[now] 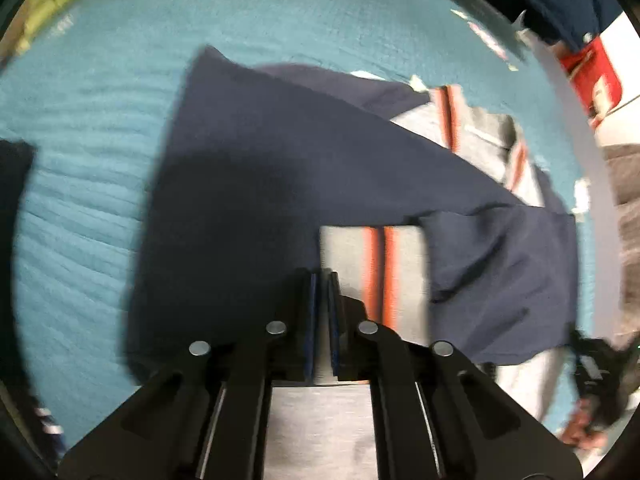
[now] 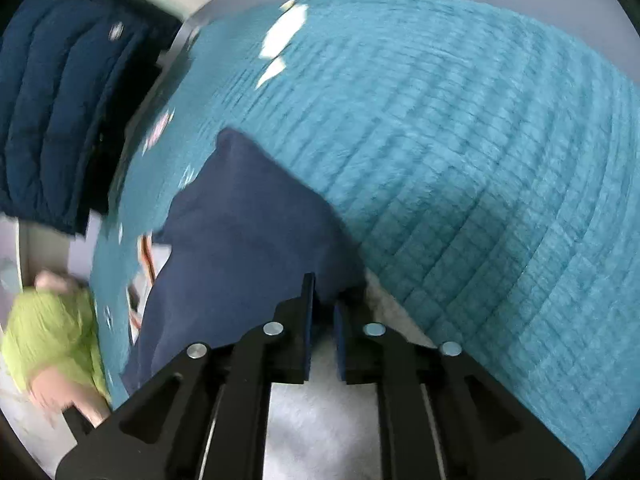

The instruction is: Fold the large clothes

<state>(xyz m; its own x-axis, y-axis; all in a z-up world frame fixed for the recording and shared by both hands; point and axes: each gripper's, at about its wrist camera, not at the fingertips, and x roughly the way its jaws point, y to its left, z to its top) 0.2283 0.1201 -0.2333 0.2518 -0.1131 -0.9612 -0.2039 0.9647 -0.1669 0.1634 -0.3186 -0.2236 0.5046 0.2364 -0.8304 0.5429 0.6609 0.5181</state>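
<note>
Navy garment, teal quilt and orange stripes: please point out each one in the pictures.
navy garment [image 1: 256,168], left wrist view, on its flat dark middle.
teal quilt [image 2: 480,140], right wrist view, on bare stitched surface.
orange stripes [image 1: 380,264], left wrist view, between the two stripes on the grey panel.

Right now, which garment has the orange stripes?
The navy-and-grey garment spread on the teal blanket; the quilted navy jacket off the table's edge is plain.

We seem to be in a home bedroom: a teal quilted bedspread [image 2: 480,168] covers a bed, a navy puffer jacket [image 2: 60,100] hangs beside it, and clothes [image 1: 280,184] lie spread out.
</note>
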